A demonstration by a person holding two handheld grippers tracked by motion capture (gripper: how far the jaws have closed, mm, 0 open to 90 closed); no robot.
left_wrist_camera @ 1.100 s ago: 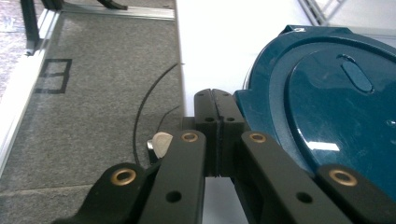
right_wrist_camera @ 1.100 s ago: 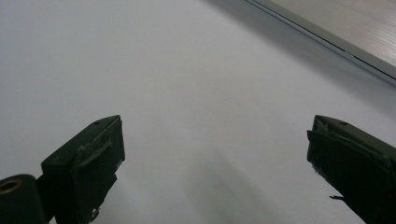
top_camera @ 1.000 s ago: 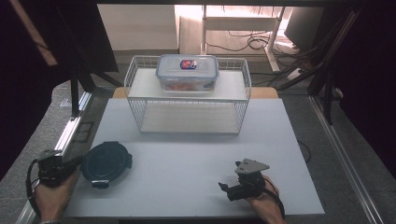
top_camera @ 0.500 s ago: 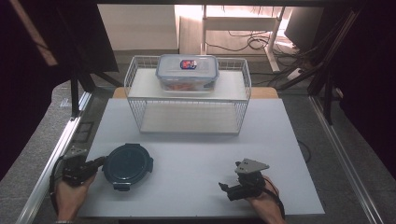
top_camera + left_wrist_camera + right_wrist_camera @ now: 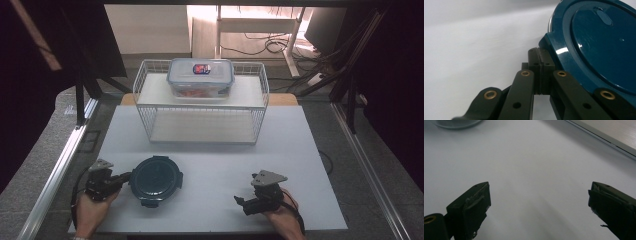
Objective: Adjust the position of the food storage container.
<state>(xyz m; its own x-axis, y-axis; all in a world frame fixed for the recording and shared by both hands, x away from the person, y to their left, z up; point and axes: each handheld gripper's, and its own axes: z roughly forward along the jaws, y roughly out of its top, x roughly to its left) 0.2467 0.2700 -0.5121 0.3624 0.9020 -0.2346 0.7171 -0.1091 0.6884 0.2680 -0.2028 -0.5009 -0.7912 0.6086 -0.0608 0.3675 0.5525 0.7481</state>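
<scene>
A round dark blue lidded container (image 5: 155, 179) lies on the white mat (image 5: 215, 165) at the front left. My left gripper (image 5: 126, 176) is level at its left side. In the left gripper view that gripper (image 5: 540, 52) has its jaws pressed together with nothing between them, and the tips touch the latch tab of the blue container (image 5: 599, 50). At the front right my right gripper (image 5: 241, 203) rests low over the mat, pointing left. In the right gripper view, my right gripper (image 5: 539, 202) has its jaws wide apart over bare mat.
A white wire basket (image 5: 150, 85) stands at the back middle of the mat, with a clear latched food box (image 5: 201, 77) on top. A metal rail (image 5: 60, 165) runs along the table's left edge. The container's rim (image 5: 456, 123) shows far off in the right gripper view.
My left gripper has slid to the right across the mat, and the blue container has moved right along with it. The right gripper has stayed where it was.
</scene>
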